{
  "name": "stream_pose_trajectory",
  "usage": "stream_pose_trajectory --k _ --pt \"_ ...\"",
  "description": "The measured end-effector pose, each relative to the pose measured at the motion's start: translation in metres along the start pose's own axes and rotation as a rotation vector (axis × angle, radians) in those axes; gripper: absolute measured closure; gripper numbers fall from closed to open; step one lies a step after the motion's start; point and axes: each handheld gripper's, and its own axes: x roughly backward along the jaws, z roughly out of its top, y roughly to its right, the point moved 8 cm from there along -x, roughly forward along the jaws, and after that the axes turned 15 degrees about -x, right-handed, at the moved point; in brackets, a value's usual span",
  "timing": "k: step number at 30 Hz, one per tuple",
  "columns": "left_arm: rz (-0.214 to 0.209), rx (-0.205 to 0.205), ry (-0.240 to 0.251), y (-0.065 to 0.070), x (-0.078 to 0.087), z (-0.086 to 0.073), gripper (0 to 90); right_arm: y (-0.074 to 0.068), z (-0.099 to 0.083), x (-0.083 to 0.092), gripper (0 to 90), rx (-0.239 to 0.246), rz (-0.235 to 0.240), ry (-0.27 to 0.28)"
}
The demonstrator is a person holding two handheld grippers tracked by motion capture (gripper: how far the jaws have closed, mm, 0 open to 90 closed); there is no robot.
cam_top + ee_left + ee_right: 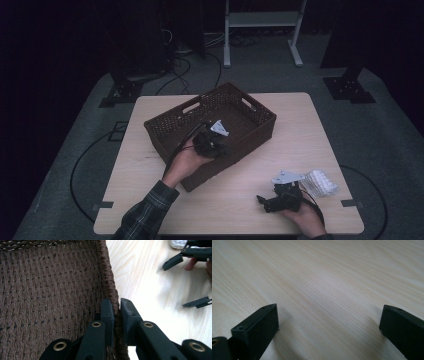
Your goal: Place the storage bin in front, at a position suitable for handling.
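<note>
A pale, wood-grained rectangular table (300, 130) with rounded corners carries a dark brown woven rectangular basket (165, 131) with cut-out handles, set askew left of the table's middle. A small white bumpy plastic packet (320, 183) lies well right of the basket, near the table's front edge.

No writing, label, brand, number or sign can be read anywhere in these views. The woven basket (215, 131), the wooden table (300, 135) and the black jaws carry no legible marks.
</note>
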Motion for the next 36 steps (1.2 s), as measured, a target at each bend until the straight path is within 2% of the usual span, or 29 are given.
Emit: stream_pose_trajectory --k 10,14,21,28,32,36 --pt "-0.06 -0.069 0.012 0.014 -0.013 0.019 81.3 0.0 0.0 0.0 1.7 0.003 0.0 0.0" --pt "-0.069 -0.075 0.015 0.014 -0.013 0.02 81.6 0.0 0.0 0.0 1.7 0.003 0.0 0.0" --pt "-0.068 -0.06 0.031 0.014 -0.012 0.018 80.7 0.0 0.0 0.0 1.7 0.003 0.0 0.0" --pt "-0.066 -0.003 0.104 0.009 0.003 0.019 57.4 0.0 0.0 0.0 1.7 0.001 0.0 -0.001" --pt "-0.041 0.006 0.123 0.006 0.014 0.014 45.1 0.0 0.0 0.0 1.7 0.002 0.0 -0.001" --pt "-0.027 0.01 0.126 0.006 0.022 0.007 36.9 0.0 0.0 0.0 1.7 0.002 0.0 -0.001"
